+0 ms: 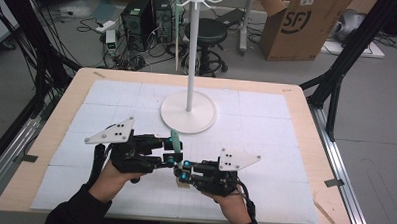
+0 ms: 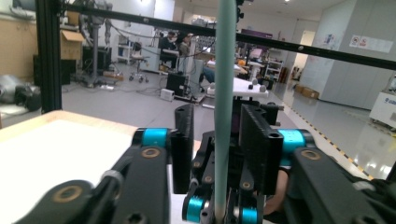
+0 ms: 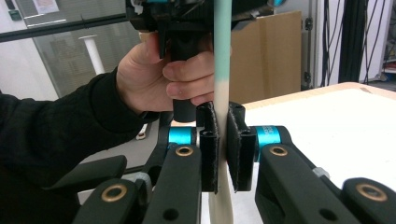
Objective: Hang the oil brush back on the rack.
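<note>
Long-handled spoon (image 3: 222, 56): slim, mint-to-cream handle, upright between 2 grippers above the white table mat (image 1: 265, 139). Judged light, stiff, smooth; best taken mid-shaft. Right gripper (image 3: 223, 149) clamped on its lower shaft; left gripper (image 2: 224, 154) jaws apart around it. Hanging stand (image 1: 188, 111) just behind; cluttered workshop beyond.

the stick (image 3: 222, 70) looks like smooth matt painted wood, mint fading to cream. gripper pads (image 3: 208, 149) are rough black foam, table (image 1: 306, 126) edged in pale wood.
</note>
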